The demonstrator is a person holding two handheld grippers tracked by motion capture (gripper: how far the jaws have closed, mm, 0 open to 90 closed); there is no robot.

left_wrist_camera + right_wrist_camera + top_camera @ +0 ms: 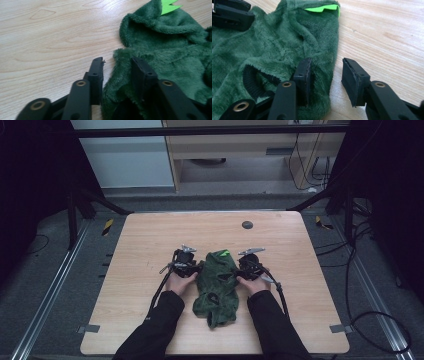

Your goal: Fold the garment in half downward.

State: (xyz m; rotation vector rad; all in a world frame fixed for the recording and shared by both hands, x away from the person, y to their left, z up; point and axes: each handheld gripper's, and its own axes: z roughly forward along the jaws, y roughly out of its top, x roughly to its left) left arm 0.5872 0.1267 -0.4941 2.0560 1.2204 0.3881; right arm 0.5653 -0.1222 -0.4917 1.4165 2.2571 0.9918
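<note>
A crumpled dark green fleece garment (217,287) lies mid-table on the light wooden table (145,240), between both hands. The left gripper (117,65) has its jaws apart astride the garment's left edge, fleece between them. The right gripper (325,67) is likewise spread over the right edge. A bright green tag (322,8) sits at the far end; no writing is legible on it.

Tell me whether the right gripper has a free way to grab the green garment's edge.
Probably yes: the right gripper is open astride the green garment's edge, nothing between them.
</note>
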